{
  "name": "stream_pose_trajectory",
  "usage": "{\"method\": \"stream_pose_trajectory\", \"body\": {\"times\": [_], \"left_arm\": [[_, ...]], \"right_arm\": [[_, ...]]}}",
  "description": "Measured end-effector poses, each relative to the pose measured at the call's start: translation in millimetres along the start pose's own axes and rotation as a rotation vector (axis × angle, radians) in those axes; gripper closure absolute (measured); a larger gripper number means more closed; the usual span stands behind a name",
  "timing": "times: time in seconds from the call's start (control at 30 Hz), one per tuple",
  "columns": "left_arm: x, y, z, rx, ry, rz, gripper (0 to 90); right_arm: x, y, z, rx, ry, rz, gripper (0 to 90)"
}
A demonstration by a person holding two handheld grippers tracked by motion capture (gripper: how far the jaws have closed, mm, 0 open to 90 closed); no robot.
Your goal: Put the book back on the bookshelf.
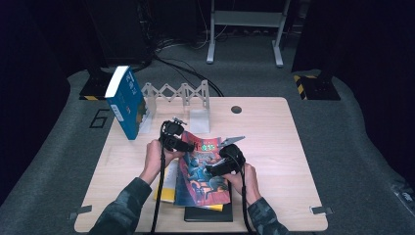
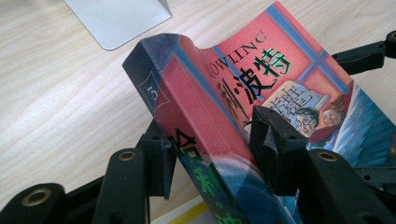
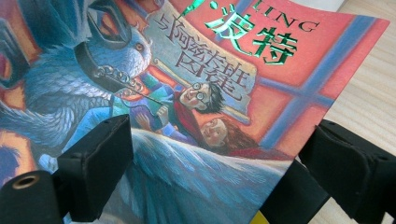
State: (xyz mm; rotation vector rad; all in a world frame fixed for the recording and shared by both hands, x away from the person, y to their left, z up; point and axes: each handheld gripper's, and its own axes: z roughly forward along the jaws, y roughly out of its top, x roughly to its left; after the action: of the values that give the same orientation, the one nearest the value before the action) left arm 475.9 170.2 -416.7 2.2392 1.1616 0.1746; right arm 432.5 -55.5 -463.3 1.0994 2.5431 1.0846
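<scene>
Harry Potter paperback, tilted above two stacked books near the table's front edge, is clamped at its spine by the left gripper and straddled, jaws apart, by the right gripper, both forearms reaching forward.

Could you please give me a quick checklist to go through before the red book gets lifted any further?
1. Left gripper jaws clamp the red book's spine: ok.
2. Right gripper jaws astride the book's open edge: ok; pressing it: cannot tell.
3. Book clear of the yellow book beneath: one end raised, far end cannot tell.
4. Folding rack has free slots: ok.
5. Blue book stands clear of the path: ok.
</scene>
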Motion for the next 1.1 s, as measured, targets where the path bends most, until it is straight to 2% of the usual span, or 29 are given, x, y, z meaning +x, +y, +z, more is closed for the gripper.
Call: {"method": "stream_pose_trajectory", "body": {"times": [0.07, 0.1, 0.13, 0.17, 0.27, 0.3, 0.4, 0.43, 0.47, 0.57, 0.63, 0.73, 0.77, 0.83, 0.87, 0.9, 1.0, 1.03, 1.07, 1.1], "left_arm": [[-2.3, 0.8, -1.2, 0.009, 0.011, 0.01, 54.0], [-6.3, 1.9, -1.6, 0.022, 0.047, 0.025, 54.4], [-6.3, 1.9, -1.6, 0.022, 0.047, 0.025, 54.7], [-7.4, 2.6, -0.4, 0.039, 0.076, 0.035, 54.9], [-6.4, 2.6, 1.5, 0.047, 0.085, 0.028, 55.0], [-5.6, 2.5, 1.7, 0.044, 0.082, 0.029, 55.0], [-4.3, 3.0, 1.1, 0.04, 0.073, 0.02, 53.6], [2.6, 3.5, 1.3, 0.035, 0.021, -0.015, 53.3], [5.0, 3.3, 2.1, 0.038, 0.005, -0.024, 53.5], [6.5, 2.2, 3.8, 0.023, -0.018, -0.034, 57.8], [6.0, 2.1, 3.5, 0.027, -0.017, -0.028, 58.9], [3.1, 0.0, 3.8, 0.012, -0.009, -0.042, 59.9], [4.5, -0.8, 2.6, 0.019, -0.012, -0.033, 60.1], [3.4, -2.6, 3.3, -0.005, -0.004, -0.049, 60.5], [2.8, -3.5, 3.1, -0.006, -0.005, -0.05, 60.9], [2.8, -3.5, 3.1, -0.006, -0.005, -0.05, 61.2], [2.5, -5.3, 1.3, -0.023, -0.005, -0.043, 61.9], [2.8, -6.2, 0.6, -0.035, -0.019, -0.06, 62.4], [2.8, -6.2, 0.6, -0.035, -0.019, -0.06, 62.7], [3.1, -7.3, -1.0, -0.048, -0.042, -0.092, 63.1]], "right_arm": [[0.5, 0.5, -0.3, 0.008, 0.001, 0.002, 9.6], [1.3, 1.3, 0.3, 0.012, 0.002, 0.008, 9.7], [1.3, 1.3, 0.3, 0.012, 0.002, 0.008, 9.7], [2.3, 3.4, 1.4, 0.019, 0.0, 0.003, 9.8], [4.6, 5.0, 2.7, 0.019, -0.009, 0.012, 9.7], [4.3, 5.6, 2.6, 0.022, -0.007, -0.001, 9.7], [4.1, 5.0, 3.2, 0.015, -0.006, 0.003, 9.7], [4.3, 4.8, 3.3, 0.01, -0.004, 0.016, 9.7], [3.2, 4.3, 2.7, 0.011, -0.004, -0.01, 9.7], [4.6, 4.7, 2.3, 0.013, -0.011, -0.006, 9.7], [3.9, 4.2, 1.4, 0.01, -0.005, -0.005, 9.6], [2.3, 0.4, -3.2, -0.001, 0.003, 0.004, 9.7], [-5.9, -9.3, -13.8, -0.061, 0.035, 0.038, 7.4], [-17.4, -23.2, -26.6, -0.097, 0.007, 0.061, 6.8], [-23.9, -31.1, -31.4, -0.103, -0.007, 0.084, 6.6], [-23.9, -31.1, -31.4, -0.103, -0.007, 0.084, 6.6], [-47.7, -56.2, -41.3, -0.103, -0.039, 0.144, 6.5], [-59.1, -71.3, -46.0, -0.103, -0.065, 0.183, 6.0], [-59.1, -71.3, -46.0, -0.103, -0.065, 0.183, 6.0], [-68.8, -83.7, -48.8, -0.105, -0.104, 0.199, 5.3]]}}
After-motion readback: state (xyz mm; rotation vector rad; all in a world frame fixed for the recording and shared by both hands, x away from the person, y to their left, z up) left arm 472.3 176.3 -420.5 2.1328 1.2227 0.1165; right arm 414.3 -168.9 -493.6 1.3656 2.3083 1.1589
